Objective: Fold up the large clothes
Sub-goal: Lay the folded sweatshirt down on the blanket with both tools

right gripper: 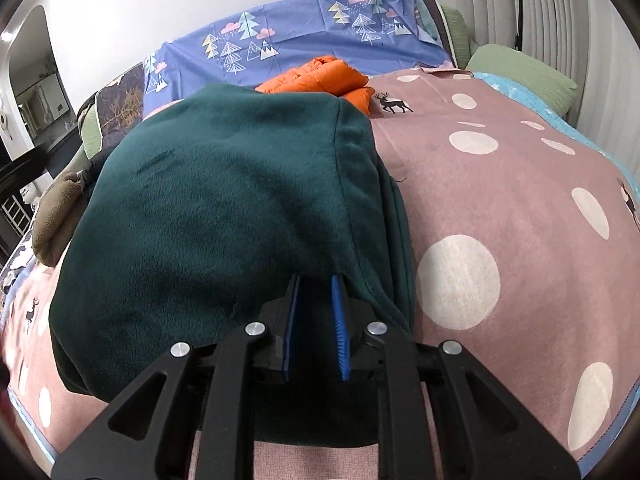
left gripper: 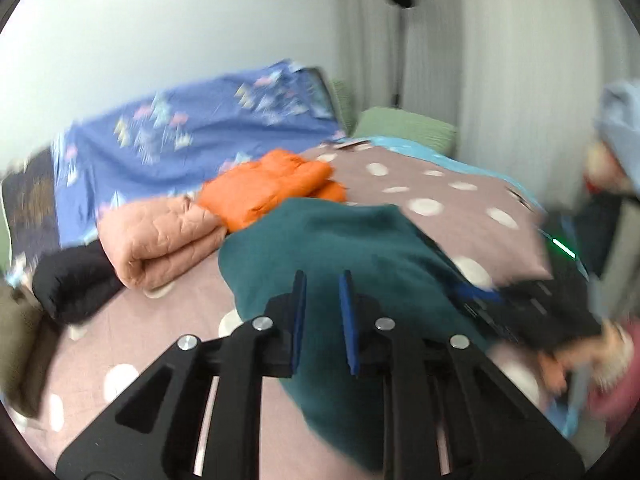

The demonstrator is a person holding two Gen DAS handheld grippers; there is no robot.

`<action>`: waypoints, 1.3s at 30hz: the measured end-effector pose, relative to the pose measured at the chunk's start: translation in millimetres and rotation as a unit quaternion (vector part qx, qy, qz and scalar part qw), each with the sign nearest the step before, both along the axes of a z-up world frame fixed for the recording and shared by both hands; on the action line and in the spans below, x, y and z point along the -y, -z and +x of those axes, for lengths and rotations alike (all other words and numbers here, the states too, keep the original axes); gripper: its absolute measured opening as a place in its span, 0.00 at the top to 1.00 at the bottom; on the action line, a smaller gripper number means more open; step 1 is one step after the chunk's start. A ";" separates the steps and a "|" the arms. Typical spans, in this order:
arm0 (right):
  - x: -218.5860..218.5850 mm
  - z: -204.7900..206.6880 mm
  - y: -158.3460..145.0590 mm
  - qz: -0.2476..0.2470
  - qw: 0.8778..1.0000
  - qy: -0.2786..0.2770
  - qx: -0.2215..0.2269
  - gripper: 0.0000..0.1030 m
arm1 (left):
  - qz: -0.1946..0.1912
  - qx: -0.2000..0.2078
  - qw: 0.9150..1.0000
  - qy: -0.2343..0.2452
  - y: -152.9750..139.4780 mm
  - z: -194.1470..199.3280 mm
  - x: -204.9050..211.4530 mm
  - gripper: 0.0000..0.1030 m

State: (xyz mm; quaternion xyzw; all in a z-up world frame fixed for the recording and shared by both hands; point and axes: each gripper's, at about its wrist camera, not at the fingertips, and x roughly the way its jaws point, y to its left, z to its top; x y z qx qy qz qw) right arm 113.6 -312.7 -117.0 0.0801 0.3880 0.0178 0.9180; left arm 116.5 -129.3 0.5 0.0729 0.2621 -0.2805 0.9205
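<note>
The right wrist view shows a dark green fleece garment (right gripper: 224, 220) folded into a thick bundle near the front edge of the bed, on a pink blanket (right gripper: 520, 200) with pale dots. The right gripper (right gripper: 316, 280) has its blue pads at the garment's near hem with a narrow gap between them; whether they pinch the cloth cannot be told. In the blurred left wrist view, the left gripper (left gripper: 323, 276) hovers over the same garment (left gripper: 340, 248), jaws narrowly apart with nothing seen between them. Toward the far side of the bed lie an orange puffer jacket (left gripper: 268, 188), a folded peach quilt (left gripper: 160, 240) and a blue tree-print sheet (right gripper: 304, 40).
</note>
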 end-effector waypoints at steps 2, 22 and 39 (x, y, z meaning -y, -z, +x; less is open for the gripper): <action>2.8 -2.4 3.6 0.008 1.000 0.002 0.006 0.83 | 0.009 -0.061 0.998 -0.005 33.7 45.3 14.7 0.78; 11.1 140.6 -39.6 -0.023 0.998 -0.044 -0.038 0.76 | 0.110 -0.013 0.994 -0.019 57.4 46.8 41.5 0.82; 19.4 148.5 5.4 0.002 0.999 -0.039 -0.021 0.79 | 0.034 -0.034 0.999 -0.004 36.3 56.8 23.6 0.65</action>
